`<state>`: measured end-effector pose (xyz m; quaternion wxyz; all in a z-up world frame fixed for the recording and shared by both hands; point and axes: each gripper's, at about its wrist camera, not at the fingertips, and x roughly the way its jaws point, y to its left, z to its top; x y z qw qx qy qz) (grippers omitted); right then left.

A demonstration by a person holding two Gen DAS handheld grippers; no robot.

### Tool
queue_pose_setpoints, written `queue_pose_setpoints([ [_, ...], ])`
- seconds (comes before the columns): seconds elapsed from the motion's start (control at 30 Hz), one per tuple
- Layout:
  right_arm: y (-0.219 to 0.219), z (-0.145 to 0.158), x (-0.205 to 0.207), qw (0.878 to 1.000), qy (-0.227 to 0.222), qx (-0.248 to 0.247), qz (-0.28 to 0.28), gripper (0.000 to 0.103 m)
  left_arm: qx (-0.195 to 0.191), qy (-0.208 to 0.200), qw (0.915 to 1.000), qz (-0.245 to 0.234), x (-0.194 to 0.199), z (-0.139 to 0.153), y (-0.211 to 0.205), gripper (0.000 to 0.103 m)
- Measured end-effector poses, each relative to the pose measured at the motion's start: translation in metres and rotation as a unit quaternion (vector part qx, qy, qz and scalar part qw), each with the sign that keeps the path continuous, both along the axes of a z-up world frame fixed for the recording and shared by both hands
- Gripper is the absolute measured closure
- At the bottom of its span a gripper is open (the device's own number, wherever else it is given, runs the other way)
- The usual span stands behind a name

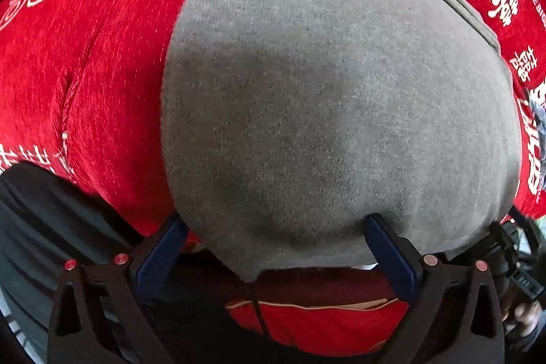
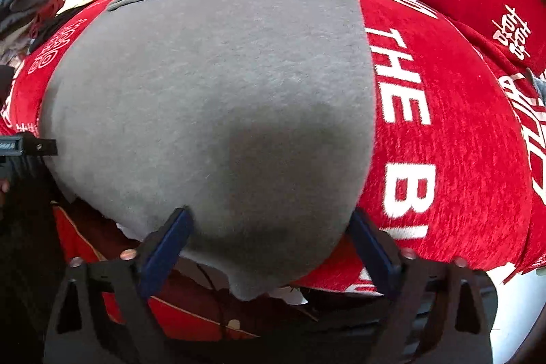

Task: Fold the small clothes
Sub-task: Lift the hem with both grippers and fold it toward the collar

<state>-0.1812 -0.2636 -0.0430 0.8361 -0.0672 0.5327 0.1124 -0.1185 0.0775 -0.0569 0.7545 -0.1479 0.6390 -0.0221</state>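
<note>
Now spread wide on both sides: left tongs (image 1: 276, 224) and right tongs (image 2: 269, 219) pointing steeply down over the near edge of the grey garment (image 1: 334, 98), pinching nothing. Garment lying flat on the red blanket (image 2: 443, 132) just ahead of both, likely smoothed ready for a fold.

both the left gripper (image 1: 274, 222) and the right gripper (image 2: 269, 215) show matte black plastic linkage frames, dark blue flat fingers (image 1: 392, 248), and round copper-coloured pivot screws (image 1: 430, 260) at each joint.
</note>
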Motion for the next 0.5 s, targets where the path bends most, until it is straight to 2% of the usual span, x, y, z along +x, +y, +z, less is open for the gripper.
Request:
queue_pose_setpoints([
  [0.07, -0.005, 0.003, 0.0, 1.0, -0.002, -0.001, -0.004, 0.031, -0.002, -0.003, 1.0, -0.001, -0.002, 0.0, 0.005, 0.002],
  [0.13, -0.015, 0.007, 0.006, 1.0, -0.004, 0.01, -0.01, 0.056, -0.001, -0.011, 0.9999, -0.008, -0.005, 0.004, 0.006, 0.01],
  [0.17, -0.016, 0.009, 0.016, 1.0, -0.003, 0.018, -0.01, 0.063, 0.0, -0.014, 0.9998, -0.011, -0.01, 0.006, 0.004, 0.018],
  [0.2, -0.019, 0.01, 0.022, 0.999, 0.001, 0.033, -0.011, 0.075, 0.003, -0.019, 0.9996, -0.019, -0.012, 0.011, 0.009, 0.029],
  [0.23, -0.019, 0.01, 0.023, 0.999, 0.003, 0.044, -0.012, 0.083, 0.004, -0.023, 0.9994, -0.024, -0.014, 0.015, 0.008, 0.035],
  [0.27, -0.022, 0.011, 0.025, 0.999, 0.003, 0.053, -0.014, 0.086, 0.005, -0.031, 0.999, -0.032, -0.016, 0.019, 0.009, 0.046],
  [0.3, -0.023, 0.012, 0.026, 0.998, 0.003, 0.054, -0.012, 0.086, 0.006, -0.036, 0.9987, -0.036, -0.022, 0.023, 0.01, 0.052],
  [0.4, -0.026, 0.011, 0.028, 0.998, 0.015, 0.063, -0.014, 0.086, 0.01, -0.029, 0.9986, -0.043, -0.027, 0.023, 0.02, 0.053],
  [0.47, -0.031, 0.016, 0.031, 0.998, 0.018, 0.053, -0.029, 0.077, 0.025, -0.017, 0.9985, -0.045, -0.029, 0.027, 0.023, 0.053],
  [0.5, -0.032, 0.021, 0.031, 0.999, 0.009, 0.04, -0.034, 0.064, 0.031, -0.022, 0.9982, -0.046, -0.036, 0.031, 0.026, 0.053],
])
